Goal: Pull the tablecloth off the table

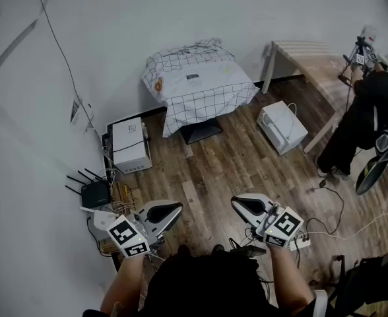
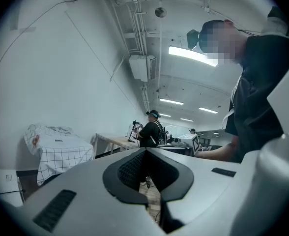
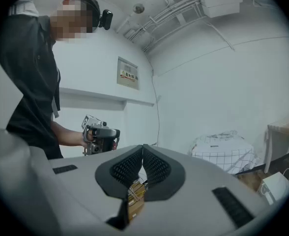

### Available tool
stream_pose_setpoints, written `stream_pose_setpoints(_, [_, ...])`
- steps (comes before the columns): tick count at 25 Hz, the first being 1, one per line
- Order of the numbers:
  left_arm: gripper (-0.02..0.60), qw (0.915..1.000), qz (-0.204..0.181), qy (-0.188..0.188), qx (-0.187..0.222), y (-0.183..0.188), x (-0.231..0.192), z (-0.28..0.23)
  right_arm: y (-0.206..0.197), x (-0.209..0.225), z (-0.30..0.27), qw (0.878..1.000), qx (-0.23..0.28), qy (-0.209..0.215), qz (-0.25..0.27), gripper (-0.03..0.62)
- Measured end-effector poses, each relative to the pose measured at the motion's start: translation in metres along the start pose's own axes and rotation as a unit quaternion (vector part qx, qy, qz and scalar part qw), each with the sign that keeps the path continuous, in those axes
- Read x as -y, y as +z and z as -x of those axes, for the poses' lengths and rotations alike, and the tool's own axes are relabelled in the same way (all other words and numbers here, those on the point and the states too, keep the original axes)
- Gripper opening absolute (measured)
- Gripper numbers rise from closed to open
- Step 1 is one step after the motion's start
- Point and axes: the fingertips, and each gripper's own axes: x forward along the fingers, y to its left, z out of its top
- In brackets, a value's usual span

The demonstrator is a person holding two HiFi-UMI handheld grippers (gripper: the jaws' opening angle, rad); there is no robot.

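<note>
A white tablecloth (image 1: 197, 84) with a black grid drapes over a small table against the far wall, hanging down its sides. It also shows in the left gripper view, where the tablecloth (image 2: 56, 149) is at the left, and in the right gripper view, where the tablecloth (image 3: 223, 151) is at the right. My left gripper (image 1: 175, 208) and right gripper (image 1: 236, 203) are held close to my body, far short of the table, pointing towards each other. Both are shut with nothing between the jaws. The left gripper (image 3: 100, 136) also appears in the right gripper view.
A white box (image 1: 129, 145) and a black router (image 1: 95, 193) with tangled cables sit by the left wall. A white carton (image 1: 283, 127) lies on the wooden floor right of the table. A wooden bench (image 1: 313, 61) and a person in black (image 1: 372, 111) are at the far right.
</note>
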Motion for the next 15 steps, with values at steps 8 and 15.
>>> stream_pose_setpoints(8, [0.012,0.9996,0.012,0.015,-0.022,-0.017,0.009,-0.027,0.0,0.005,0.028,0.999,0.023,0.027,-0.001,0.02])
stream_pose_setpoints(15, [0.012,0.9989,0.01,0.031,-0.035,-0.029,0.015,-0.053,-0.015,0.019,0.045,0.998,0.016,0.06,-0.009,0.021])
